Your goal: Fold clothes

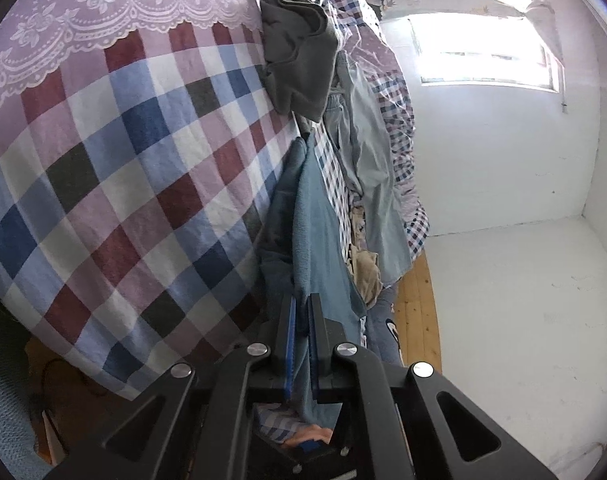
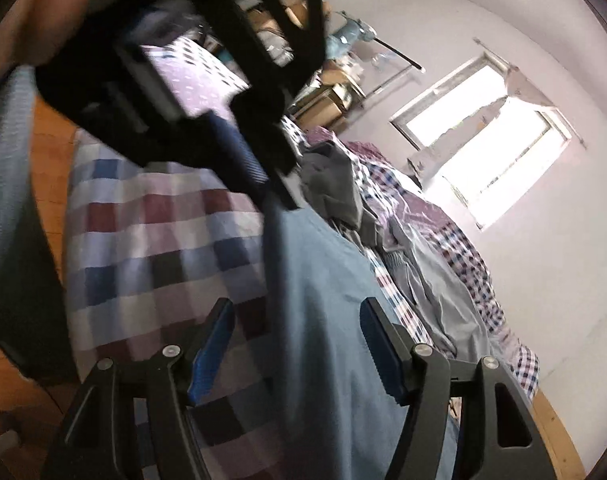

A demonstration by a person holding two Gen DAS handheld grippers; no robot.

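Bedroom with checked bedspread (image 1: 115,168), white walls, window (image 1: 479,36) at 1 o'clock, wood floor; no writing readable.
Left gripper (image 1: 302,312) pinches the blue garment (image 1: 315,220) tight; right gripper (image 2: 297,344) gapes wide, the garment hanging between its fingers toward 12 o'clock.

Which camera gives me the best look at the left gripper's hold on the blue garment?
Left wrist: the left gripper is shut on the blue garment. Right wrist shows that gripper only blurred, garment hanging below.
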